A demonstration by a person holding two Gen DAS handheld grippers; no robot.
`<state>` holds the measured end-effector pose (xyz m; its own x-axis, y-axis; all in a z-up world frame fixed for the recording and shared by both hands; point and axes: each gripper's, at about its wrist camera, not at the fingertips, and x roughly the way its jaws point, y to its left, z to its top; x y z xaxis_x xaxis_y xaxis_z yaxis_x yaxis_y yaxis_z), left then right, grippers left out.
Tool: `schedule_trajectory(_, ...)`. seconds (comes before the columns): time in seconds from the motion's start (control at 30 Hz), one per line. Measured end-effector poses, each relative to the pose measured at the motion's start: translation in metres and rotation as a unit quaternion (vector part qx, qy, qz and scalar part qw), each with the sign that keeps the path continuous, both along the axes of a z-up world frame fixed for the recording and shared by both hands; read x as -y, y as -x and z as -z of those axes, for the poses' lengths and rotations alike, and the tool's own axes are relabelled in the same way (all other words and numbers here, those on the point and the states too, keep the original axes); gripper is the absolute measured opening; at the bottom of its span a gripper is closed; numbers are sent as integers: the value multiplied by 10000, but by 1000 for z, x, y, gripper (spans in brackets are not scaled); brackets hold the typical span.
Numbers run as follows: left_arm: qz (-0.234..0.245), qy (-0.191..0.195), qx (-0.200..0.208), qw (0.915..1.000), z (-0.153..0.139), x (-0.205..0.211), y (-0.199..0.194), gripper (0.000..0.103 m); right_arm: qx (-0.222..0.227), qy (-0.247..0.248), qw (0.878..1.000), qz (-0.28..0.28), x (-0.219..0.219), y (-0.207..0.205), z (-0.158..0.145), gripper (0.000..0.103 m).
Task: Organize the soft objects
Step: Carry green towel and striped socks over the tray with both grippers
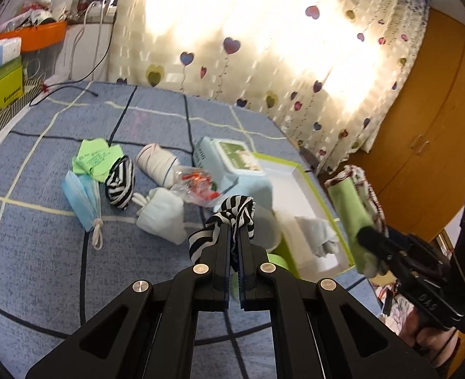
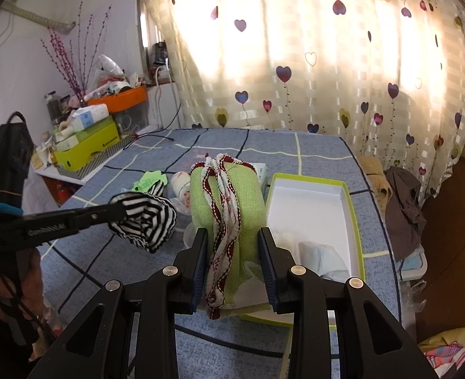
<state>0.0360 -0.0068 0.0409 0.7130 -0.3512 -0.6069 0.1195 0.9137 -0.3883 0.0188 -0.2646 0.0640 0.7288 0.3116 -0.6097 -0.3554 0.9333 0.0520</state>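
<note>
1. Left wrist view: the left gripper point(image 1: 236, 230) is pinched nearly closed on a black-and-white striped cloth point(image 1: 229, 218), held up above the blue plaid bedspread point(image 1: 43, 252).
2. In the same view the right gripper point(image 1: 369, 237) comes in from the right, clamping a light green folded cloth point(image 1: 350, 208) with red-and-white trim, beside the green-edged white box point(image 1: 298, 170).
3. Right wrist view: the right gripper's point(image 2: 234, 252) fingers point(image 2: 200, 252) stand partly apart, pressed against both sides of the green cloth point(image 2: 248, 199), which is lifted just left of the box point(image 2: 352, 208).
4. A pale cloth point(image 2: 324, 257) lies inside the box at its near end.
5. On the bedspread lie a second striped cloth point(image 1: 120, 183), a blue face mask point(image 1: 80, 199), a green card point(image 1: 93, 158), a rolled white sock point(image 1: 156, 161), a white pouch point(image 1: 163, 214), a crinkled clear wrapper point(image 1: 197, 186) and a wet-wipes pack point(image 1: 232, 164).
6. A heart-print curtain point(image 2: 295, 63) hangs behind the bed.
</note>
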Motion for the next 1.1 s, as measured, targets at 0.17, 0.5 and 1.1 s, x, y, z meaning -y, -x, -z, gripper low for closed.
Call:
schedule_trajectory(0.17,117,17,168,9998,-12,8,5,3,63,11,9999,102,5,6,-4,30)
schedule_trajectory(0.5,498,1,216,9985,-22,36,-1,3,75,30,9995,308,16,8,-6,30)
schedule_trajectory(1.1,971,-164,117,9951,-23,89,-23,3,-35,-28,9983,589,46,1,2,30)
